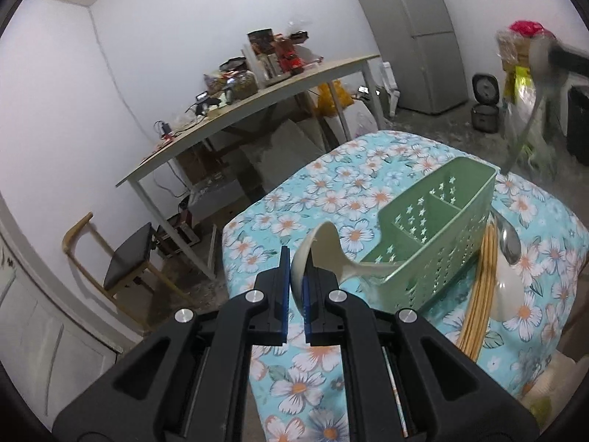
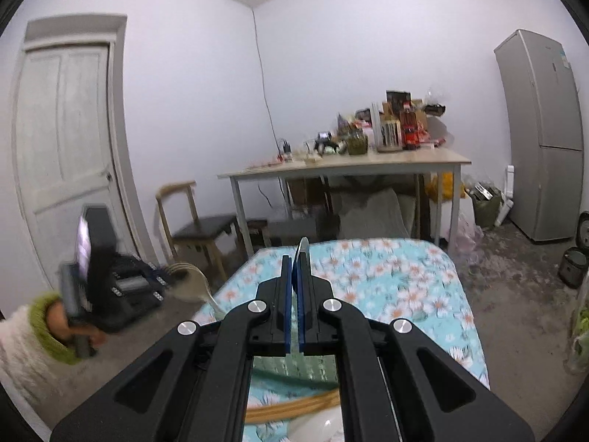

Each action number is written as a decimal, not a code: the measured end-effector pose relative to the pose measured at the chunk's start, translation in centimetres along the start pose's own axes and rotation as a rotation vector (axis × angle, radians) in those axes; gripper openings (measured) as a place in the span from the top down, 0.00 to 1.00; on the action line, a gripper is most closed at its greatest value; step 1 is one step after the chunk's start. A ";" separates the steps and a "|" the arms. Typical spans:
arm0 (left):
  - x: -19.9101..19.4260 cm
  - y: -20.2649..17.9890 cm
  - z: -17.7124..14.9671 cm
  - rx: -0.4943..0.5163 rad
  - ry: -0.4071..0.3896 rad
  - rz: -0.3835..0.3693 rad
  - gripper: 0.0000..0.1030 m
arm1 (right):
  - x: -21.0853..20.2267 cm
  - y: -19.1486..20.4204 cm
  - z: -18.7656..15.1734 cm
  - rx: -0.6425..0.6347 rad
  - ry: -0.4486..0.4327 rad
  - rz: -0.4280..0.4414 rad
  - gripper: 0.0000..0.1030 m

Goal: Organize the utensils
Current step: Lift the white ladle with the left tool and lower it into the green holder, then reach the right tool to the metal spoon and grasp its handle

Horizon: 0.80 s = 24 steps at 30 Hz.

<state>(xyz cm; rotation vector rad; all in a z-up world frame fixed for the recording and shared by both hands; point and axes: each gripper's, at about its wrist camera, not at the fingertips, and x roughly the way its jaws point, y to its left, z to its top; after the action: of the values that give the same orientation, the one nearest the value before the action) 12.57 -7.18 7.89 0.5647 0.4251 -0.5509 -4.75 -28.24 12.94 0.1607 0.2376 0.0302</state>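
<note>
My left gripper (image 1: 296,261) is shut on the bowl of a cream spoon (image 1: 331,254), whose handle points at the green perforated caddy (image 1: 434,221) on the floral tablecloth (image 1: 324,180). Bamboo chopsticks (image 1: 482,287), a metal spoon (image 1: 510,243) and a white dish (image 1: 510,294) lie right of the caddy. My right gripper (image 2: 294,259) is shut on a thin metal utensil (image 2: 303,248). In the left wrist view that utensil (image 1: 526,125) hangs blurred above the caddy's far corner. The right wrist view shows the left gripper (image 2: 162,280), held by a hand in a white sleeve, with the cream spoon (image 2: 191,283).
A wooden table (image 2: 342,165) piled with clutter stands at the back, with a chair (image 2: 198,228) beside it. A grey fridge (image 2: 541,136) and a rice cooker (image 1: 486,103) are at the right, and a door (image 2: 66,129) at the left. The floor is bare concrete.
</note>
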 end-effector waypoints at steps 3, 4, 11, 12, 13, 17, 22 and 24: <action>1.3 -0.6 0.8 -0.015 0.009 -0.060 0.91 | -0.2 -0.7 0.9 0.027 -0.024 0.033 0.98; 1.6 -0.6 0.9 -0.028 0.010 -0.078 0.90 | -0.1 -1.0 1.2 0.037 -0.030 0.044 0.98; 2.7 0.7 0.8 -0.219 -0.041 -0.217 0.54 | 1.2 -2.2 2.9 0.076 -0.054 0.101 0.98; 2.5 1.0 0.7 -0.246 -0.055 -0.225 0.51 | 1.4 -2.2 3.1 0.082 -0.055 0.111 0.98; 2.1 1.4 0.4 -0.275 -0.071 -0.233 0.47 | 1.7 -2.5 3.3 0.090 -0.056 0.128 0.98; 0.9 2.9 -1.2 -0.373 -0.121 -0.230 0.35 | 3.0 -2.8 3.6 0.104 -0.050 0.155 0.98; -0.2 3.6 -3.5 -0.448 -0.130 -0.226 0.27 | 5.7 -3.4 2.5 0.130 0.008 0.164 0.98; -0.3 3.8 -4.5 -0.469 -0.119 -0.223 0.26 | 7.0 -3.6 1.8 0.134 0.042 0.156 0.98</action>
<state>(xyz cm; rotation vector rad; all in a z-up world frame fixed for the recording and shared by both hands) 13.55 -1.69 6.07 0.0331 0.4877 -0.6685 2.52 -31.77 12.47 0.3118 0.2688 0.1730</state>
